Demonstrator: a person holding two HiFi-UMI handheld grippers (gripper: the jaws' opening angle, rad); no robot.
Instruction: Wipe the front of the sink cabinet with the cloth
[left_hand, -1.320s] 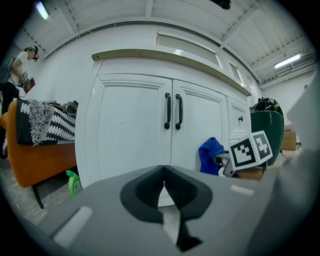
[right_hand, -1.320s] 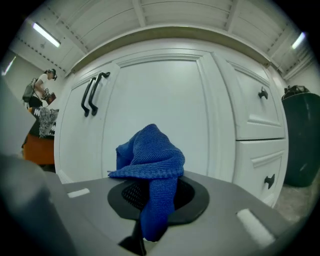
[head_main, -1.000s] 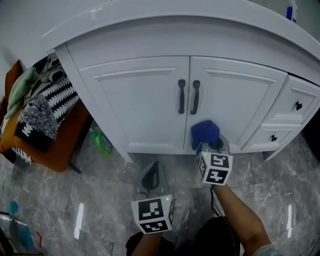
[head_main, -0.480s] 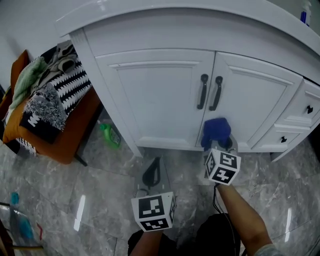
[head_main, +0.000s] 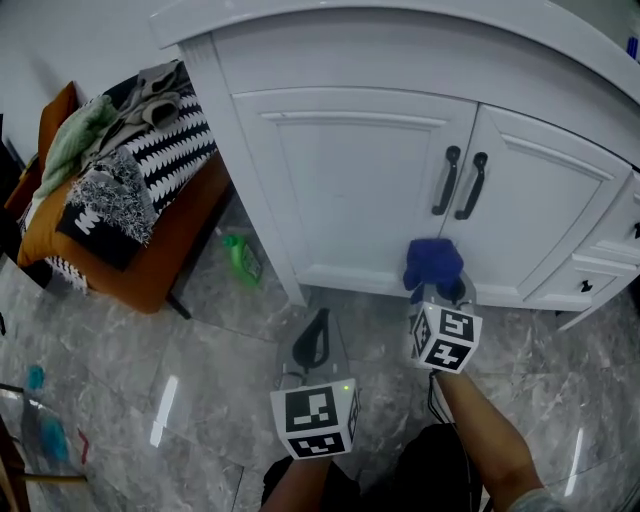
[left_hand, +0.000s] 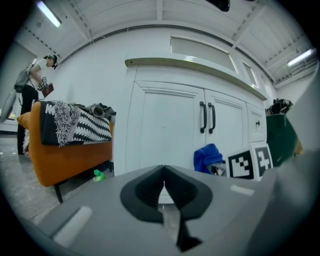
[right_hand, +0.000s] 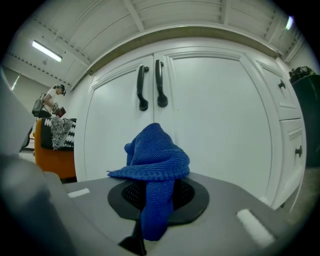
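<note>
A white sink cabinet with two doors and black handles fills the upper head view. My right gripper is shut on a blue cloth, which bunches up against the bottom of the right door. In the right gripper view the blue cloth drapes over the jaws just in front of the door panel. My left gripper hangs lower left, over the floor, shut with nothing in it. The left gripper view shows the cabinet a little way off.
An orange bench piled with patterned fabrics stands left of the cabinet. A green object lies on the marble floor by the cabinet's left corner. Drawers are at the right. A person stands far left.
The view has shifted so the cabinet sits further right and the bench shows more. The cloth stays at the bottom of the right door. The left gripper barely moved.
</note>
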